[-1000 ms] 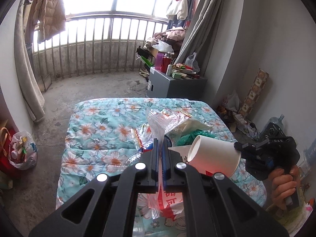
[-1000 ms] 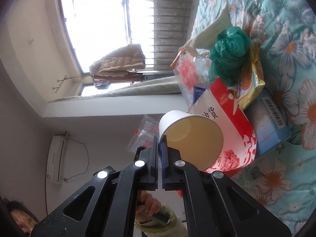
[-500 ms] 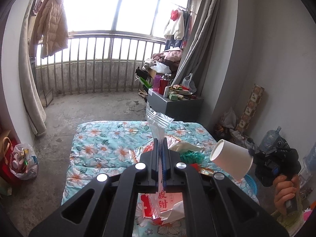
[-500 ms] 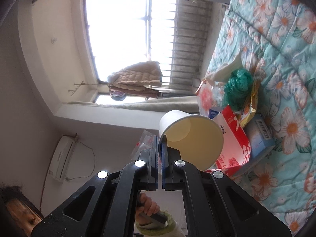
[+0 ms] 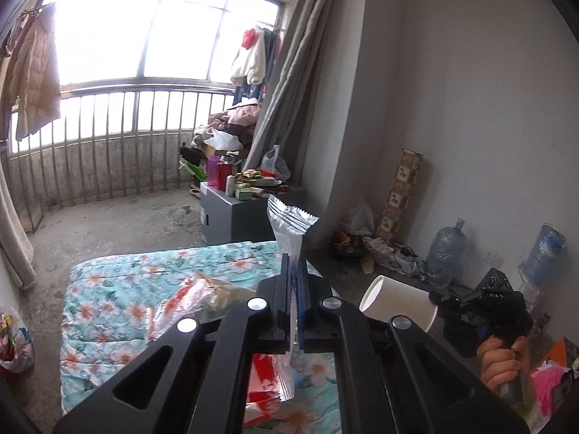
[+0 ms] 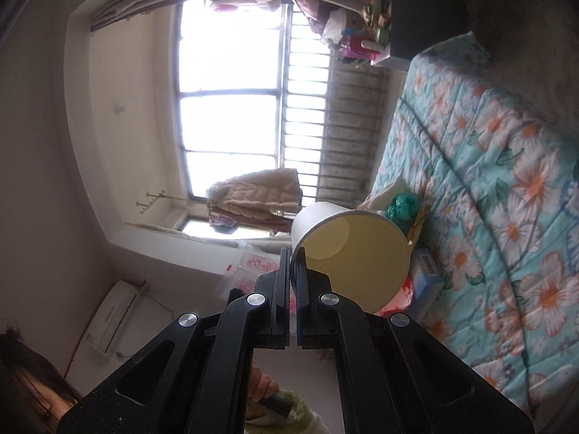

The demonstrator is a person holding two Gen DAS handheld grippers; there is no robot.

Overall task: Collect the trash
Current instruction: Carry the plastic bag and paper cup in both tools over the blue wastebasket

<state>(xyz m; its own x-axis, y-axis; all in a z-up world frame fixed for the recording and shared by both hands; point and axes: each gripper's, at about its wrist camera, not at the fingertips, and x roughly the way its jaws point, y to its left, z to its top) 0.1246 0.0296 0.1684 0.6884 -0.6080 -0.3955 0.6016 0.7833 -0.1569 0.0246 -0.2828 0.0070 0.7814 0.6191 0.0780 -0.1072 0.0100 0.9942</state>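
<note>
A flowered quilt (image 5: pixel 119 289) fills the lower left of the left view, with a heap of wrappers (image 5: pixel 195 296) on it; a grey cabinet (image 5: pixel 235 217) and water jugs (image 5: pixel 443 256) stand behind. The left gripper (image 5: pixel 296 282) is clamped on a silvery snack bag (image 5: pixel 289 224) sticking up at centre. At lower right, the right gripper (image 6: pixel 292 271) pinches the rim of a paper cup (image 6: pixel 353 253).

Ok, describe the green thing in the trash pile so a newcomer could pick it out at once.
Start at the floral quilt spread on the floor. On it lies a small heap of trash, partly behind the paper cup in the right wrist view. The green plastic bag sits there: a crumpled teal-green wad, the heap's only green thing, among red-and-white packaging.
</note>
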